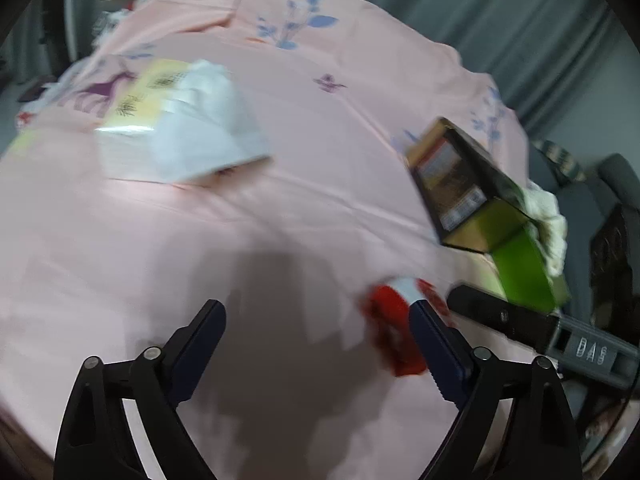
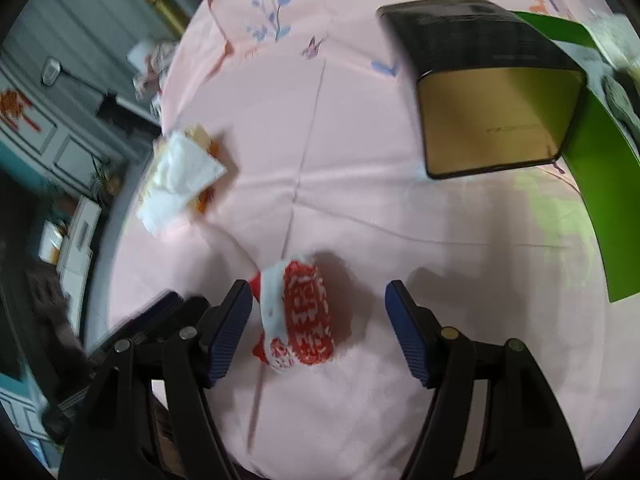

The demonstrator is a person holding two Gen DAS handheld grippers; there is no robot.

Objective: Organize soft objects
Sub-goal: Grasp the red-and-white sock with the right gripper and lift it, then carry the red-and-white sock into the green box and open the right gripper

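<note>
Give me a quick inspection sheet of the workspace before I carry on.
Surface: pink sheet, creased, floral print.
Job's things: red-and-white knit piece lying between the right gripper's open jaws, unpressed; white folded cloth further back.
Clutter: black and gold box with green flap, on its side.
Grippers: left gripper open, empty.
Cables: nothing seen.
Surroundings: grey cabinet, grey curtains.

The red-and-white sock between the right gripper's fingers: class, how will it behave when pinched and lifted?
The sock looks knitted and bunched, so it will probably squash and droop. Likely light. It lies flat on the cloth, so rolling seems unlikely.
</note>
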